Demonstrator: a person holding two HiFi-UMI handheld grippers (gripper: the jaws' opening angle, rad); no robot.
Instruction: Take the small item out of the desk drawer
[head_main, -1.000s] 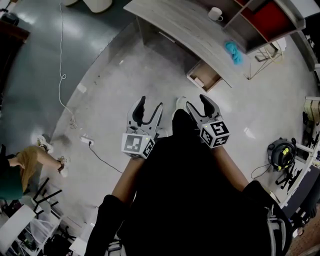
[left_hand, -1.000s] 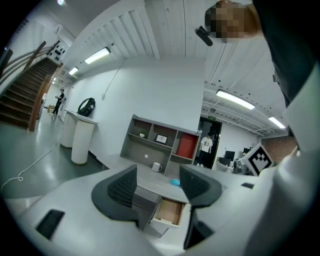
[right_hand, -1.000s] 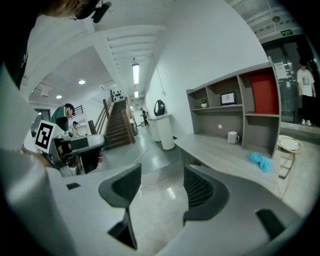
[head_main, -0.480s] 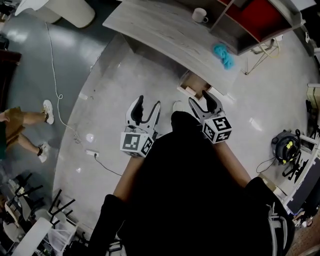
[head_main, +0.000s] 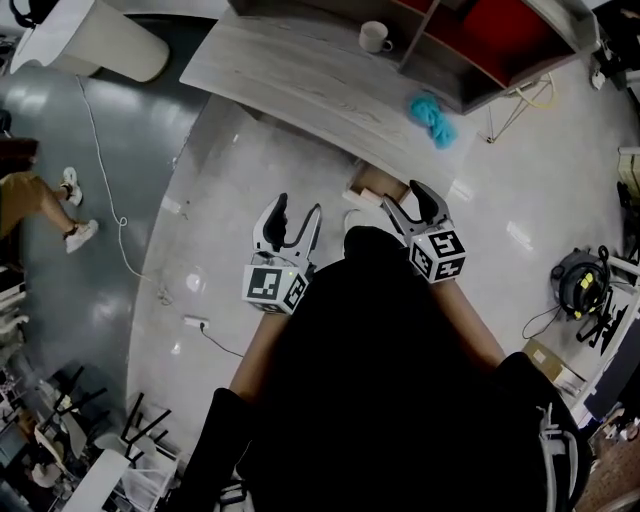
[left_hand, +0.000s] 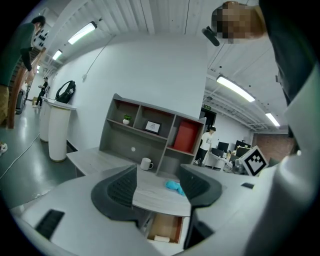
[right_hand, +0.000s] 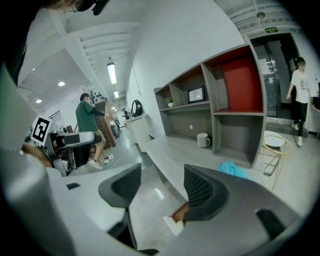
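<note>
A grey wooden desk (head_main: 300, 75) curves across the top of the head view. Its drawer (head_main: 375, 183) stands pulled out below the desk edge, just ahead of my right gripper (head_main: 401, 196). My left gripper (head_main: 299, 207) is held beside it, over the floor. Both grippers are open with nothing between the fingers. In the left gripper view the open drawer (left_hand: 165, 226) shows under the desk, between the jaws of the left gripper (left_hand: 157, 180), with a small white item (left_hand: 161, 238) at its front. The right gripper (right_hand: 162, 180) frames the desk edge and a corner of the drawer (right_hand: 179, 215).
On the desk stand a white mug (head_main: 375, 37), a blue cloth (head_main: 432, 117) and a shelf unit (head_main: 480, 40) with a red panel. A person (head_main: 30, 200) walks at the left. A white cable (head_main: 100, 150), a power strip (head_main: 195, 322) and a vacuum cleaner (head_main: 580, 283) are on the floor.
The desk and the open drawer have come closer to both grippers. The grippers stay open and side by side. The person at the left has moved up the view.
</note>
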